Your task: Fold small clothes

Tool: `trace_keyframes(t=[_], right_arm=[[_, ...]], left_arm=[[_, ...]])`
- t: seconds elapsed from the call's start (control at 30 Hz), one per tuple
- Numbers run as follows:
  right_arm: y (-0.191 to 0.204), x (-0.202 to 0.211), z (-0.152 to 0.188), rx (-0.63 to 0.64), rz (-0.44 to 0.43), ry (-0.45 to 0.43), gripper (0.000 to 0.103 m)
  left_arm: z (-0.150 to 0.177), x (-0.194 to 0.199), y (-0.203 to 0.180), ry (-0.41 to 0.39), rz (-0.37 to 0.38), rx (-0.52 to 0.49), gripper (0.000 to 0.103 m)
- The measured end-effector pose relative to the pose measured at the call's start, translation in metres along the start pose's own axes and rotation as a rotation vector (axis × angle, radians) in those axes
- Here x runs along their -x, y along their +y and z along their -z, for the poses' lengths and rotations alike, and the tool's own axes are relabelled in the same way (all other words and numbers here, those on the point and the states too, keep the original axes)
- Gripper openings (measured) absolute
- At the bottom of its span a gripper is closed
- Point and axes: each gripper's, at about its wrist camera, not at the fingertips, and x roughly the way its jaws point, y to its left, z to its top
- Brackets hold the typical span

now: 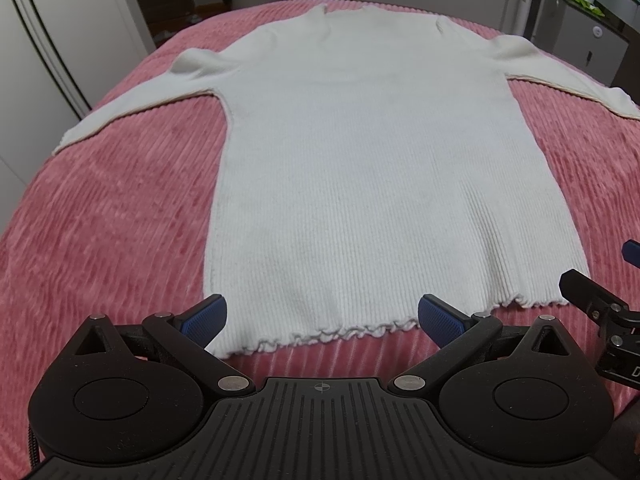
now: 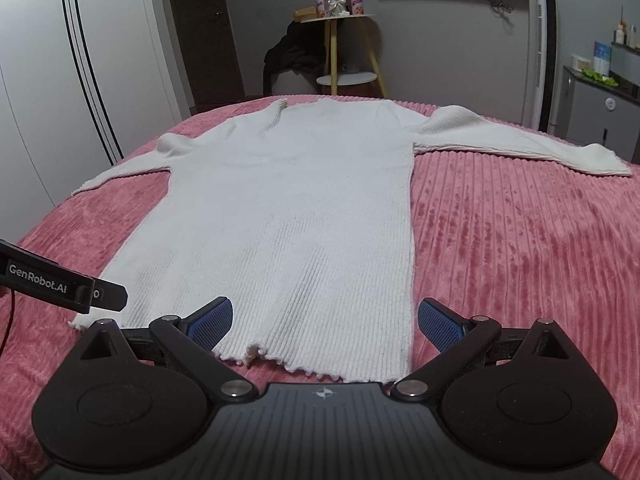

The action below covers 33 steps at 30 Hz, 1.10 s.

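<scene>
white ribbed sweater, pink ribbed bedspread

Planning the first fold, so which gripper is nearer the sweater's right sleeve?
Right. The right gripper hangs over the hem's right corner, on the same side as the right sleeve. The left gripper hangs over the hem's left part, farther away.
</scene>
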Motion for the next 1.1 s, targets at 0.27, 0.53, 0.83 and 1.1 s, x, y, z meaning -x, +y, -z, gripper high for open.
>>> trace_keyframes(t=[0.27, 0.53, 0.83, 1.1], right_arm=[[0.006, -0.004, 0.004, 0.070, 0.036, 0.011, 0.099], [0.000, -0.004, 0.002, 0.025, -0.026, 0.033, 0.099], [-0.003, -0.009, -0.005, 0.005, -0.084, 0.068, 0.099], [-0.018, -0.025, -0.010, -0.047, -0.097, 0.168, 0.099]], left_arm=[[-0.001, 0.001, 0.000, 0.002, 0.002, 0.006, 0.103], [-0.002, 0.000, 0.000, 0.004, 0.001, 0.010, 0.103], [-0.004, 0.000, 0.001, 0.007, 0.015, 0.011, 0.103], [-0.008, -0.010, 0.007, 0.050, 0.018, 0.017, 0.103]])
